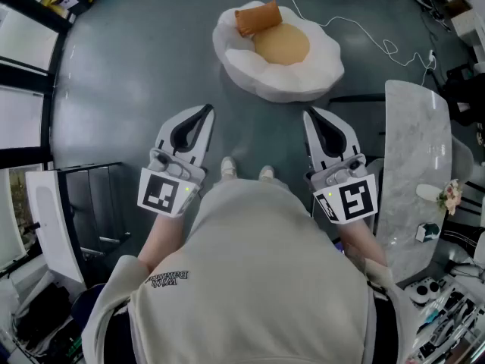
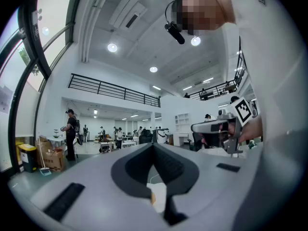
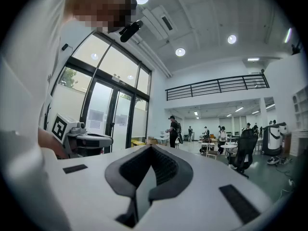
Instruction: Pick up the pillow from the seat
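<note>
An orange pillow (image 1: 258, 17) lies at the far end of a white, egg-shaped floor seat (image 1: 303, 78) with a yellow centre (image 1: 282, 44). The seat is on the grey floor ahead of the person's feet. My left gripper (image 1: 206, 110) and right gripper (image 1: 309, 114) are held side by side at waist height, well short of the seat and pointing toward it. Both have their jaws closed tip to tip with nothing between them. In the left gripper view my left gripper (image 2: 154, 145) points level across the hall, as does my right gripper (image 3: 151, 148) in the right gripper view.
A marble-topped table (image 1: 413, 173) stands to the right with small items on its near end. A white cable (image 1: 364, 29) trails over the floor behind the seat. Glass doors and a dark cabinet (image 1: 95, 203) are on the left. People stand far across the hall.
</note>
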Available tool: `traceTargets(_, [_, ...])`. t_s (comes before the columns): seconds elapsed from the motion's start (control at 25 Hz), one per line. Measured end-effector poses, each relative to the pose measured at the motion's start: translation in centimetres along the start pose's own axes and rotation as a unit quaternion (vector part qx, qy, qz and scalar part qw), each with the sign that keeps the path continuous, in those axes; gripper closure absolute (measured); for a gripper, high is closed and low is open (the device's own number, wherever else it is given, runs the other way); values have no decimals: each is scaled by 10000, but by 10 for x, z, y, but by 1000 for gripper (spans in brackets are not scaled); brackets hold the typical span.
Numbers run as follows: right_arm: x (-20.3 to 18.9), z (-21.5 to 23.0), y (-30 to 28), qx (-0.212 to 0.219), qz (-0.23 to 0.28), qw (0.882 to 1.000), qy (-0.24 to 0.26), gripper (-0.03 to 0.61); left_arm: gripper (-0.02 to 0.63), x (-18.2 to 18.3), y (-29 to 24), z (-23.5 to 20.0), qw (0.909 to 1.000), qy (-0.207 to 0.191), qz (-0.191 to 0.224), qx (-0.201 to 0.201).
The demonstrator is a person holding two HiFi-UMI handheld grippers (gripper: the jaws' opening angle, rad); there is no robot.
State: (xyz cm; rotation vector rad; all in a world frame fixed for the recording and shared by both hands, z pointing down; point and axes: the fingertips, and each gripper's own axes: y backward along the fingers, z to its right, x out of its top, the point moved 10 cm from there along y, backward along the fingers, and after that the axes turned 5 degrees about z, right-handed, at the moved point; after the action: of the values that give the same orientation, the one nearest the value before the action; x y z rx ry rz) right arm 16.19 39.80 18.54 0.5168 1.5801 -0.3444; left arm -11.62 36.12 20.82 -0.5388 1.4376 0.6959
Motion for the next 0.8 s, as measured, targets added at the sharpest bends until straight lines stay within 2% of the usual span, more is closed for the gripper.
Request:
traceTargets(0.12, [-2, 1, 1, 1, -20, 10000, -18, 569, 604, -2, 1, -3, 9999, 66, 110, 38])
traceTargets(0.56, [-7, 4, 9, 107, 32, 9996, -277, 569, 604, -4, 5, 10, 9998, 82, 113, 125])
traceTargets(0.8, [-10, 11, 21, 71, -11, 9995, -308, 569, 604, -4, -1, 29, 9998, 146, -49, 111])
